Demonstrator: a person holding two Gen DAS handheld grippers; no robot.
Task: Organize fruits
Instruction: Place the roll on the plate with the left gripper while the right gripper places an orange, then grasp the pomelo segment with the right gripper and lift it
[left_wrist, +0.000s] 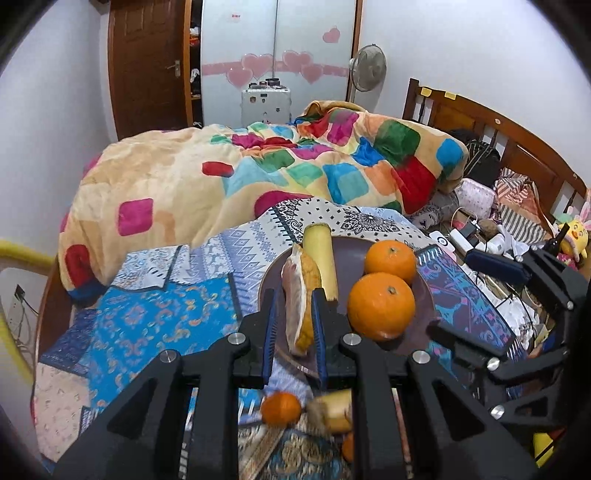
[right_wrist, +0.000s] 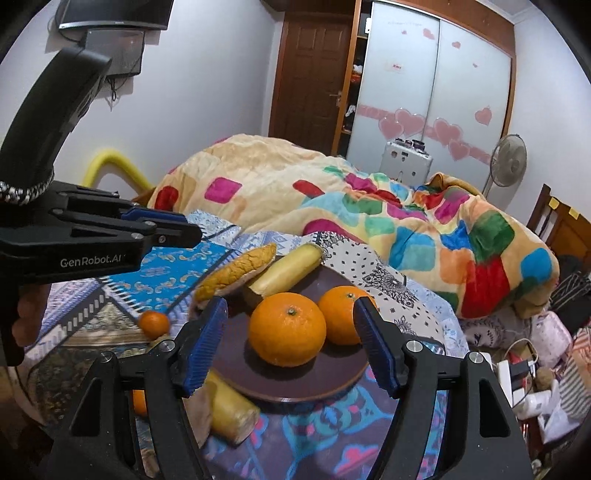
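A dark purple plate (left_wrist: 421, 295) (right_wrist: 295, 384) lies on the patterned bedspread. On it sit two oranges (left_wrist: 381, 305) (right_wrist: 287, 328), the second orange (left_wrist: 390, 260) (right_wrist: 340, 317) behind, and a pale yellow cane piece (left_wrist: 320, 258) (right_wrist: 286, 269). My left gripper (left_wrist: 293, 325) is shut on a pomelo wedge (left_wrist: 301, 302) (right_wrist: 236, 273), held over the plate's left rim. My right gripper (right_wrist: 291, 343) is open above the plate, empty, straddling the front orange. A small tangerine (left_wrist: 280, 408) (right_wrist: 154, 324) and another cane piece (left_wrist: 334, 410) (right_wrist: 232, 406) lie off the plate.
A colourful quilt (left_wrist: 258, 173) (right_wrist: 369, 206) is heaped behind the plate. Cables, chargers and bags (left_wrist: 476, 236) clutter the right side by the wooden headboard (left_wrist: 517, 140). A further small orange fruit (right_wrist: 139, 400) lies under my right gripper's left finger.
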